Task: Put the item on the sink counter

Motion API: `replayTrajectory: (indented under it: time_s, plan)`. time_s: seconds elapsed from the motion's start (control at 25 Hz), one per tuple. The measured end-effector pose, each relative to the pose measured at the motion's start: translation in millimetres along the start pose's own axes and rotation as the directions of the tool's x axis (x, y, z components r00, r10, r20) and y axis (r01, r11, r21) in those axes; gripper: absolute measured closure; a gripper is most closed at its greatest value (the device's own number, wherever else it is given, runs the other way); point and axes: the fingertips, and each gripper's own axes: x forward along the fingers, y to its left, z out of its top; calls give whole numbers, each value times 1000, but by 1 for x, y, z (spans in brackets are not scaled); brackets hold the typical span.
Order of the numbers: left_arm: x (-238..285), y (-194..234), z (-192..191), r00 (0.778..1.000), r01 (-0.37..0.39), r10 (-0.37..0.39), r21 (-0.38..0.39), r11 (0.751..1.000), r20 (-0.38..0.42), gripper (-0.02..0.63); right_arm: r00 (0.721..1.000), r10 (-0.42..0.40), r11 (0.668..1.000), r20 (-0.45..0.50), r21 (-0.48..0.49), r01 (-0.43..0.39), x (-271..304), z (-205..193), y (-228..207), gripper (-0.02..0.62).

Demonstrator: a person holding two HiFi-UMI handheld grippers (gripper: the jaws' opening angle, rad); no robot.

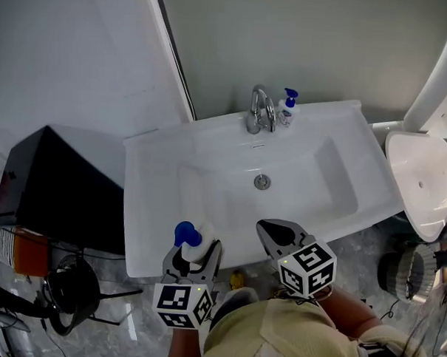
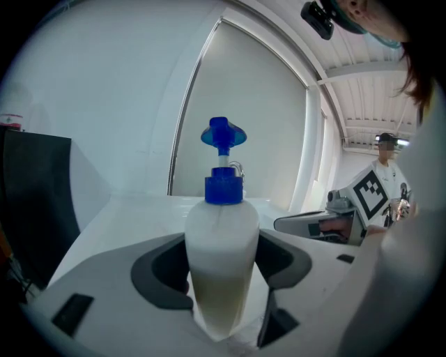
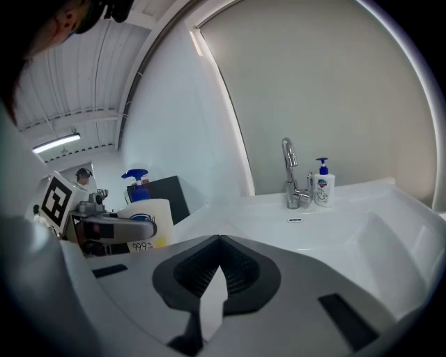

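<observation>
at the far left stands a black box-shaped cabinet (image 1: 53,181). next to it, the left gripper (image 1: 194,260) has its fingers wide apart and clamped on the sides of a white translucent plastic pump bottle with a blue pump head (image 2: 221,244). the bottle is upright, over the front left edge of the white sink tabletop (image 1: 156,208); i cannot tell if its base touches. a pale cream liquid shows in its lower part. at the back rim, a small white soap dispenser with a blue pump (image 1: 288,109) stands just right of the chrome faucet (image 1: 260,109). the right gripper (image 1: 271,232) hangs over the front edge with fingers together, holding nothing. at the far right is a white ceramic bowl (image 1: 423,183).
</observation>
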Motion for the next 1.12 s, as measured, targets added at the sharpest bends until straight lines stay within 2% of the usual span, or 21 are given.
replayTrajectory:
  time_s: [0.28,0.68,0.88,1.12]
  plan:
    - [20,10,9,997,72,-70,50,996,-24,311,997,-79,996,14,36,79,8,4,-7,574]
    - [38,29,13,986,162,-158,84,983,-52,311,984,-172,984,35,56,170,28,13,-7,574]
    - [50,31,16,984,177,-173,80,981,-47,311,981,-191,981,23,46,190,29,11,-6,574]
    - [70,24,26,984,176,-173,78,981,-40,311,979,-200,979,24,34,199,31,18,-24,574]
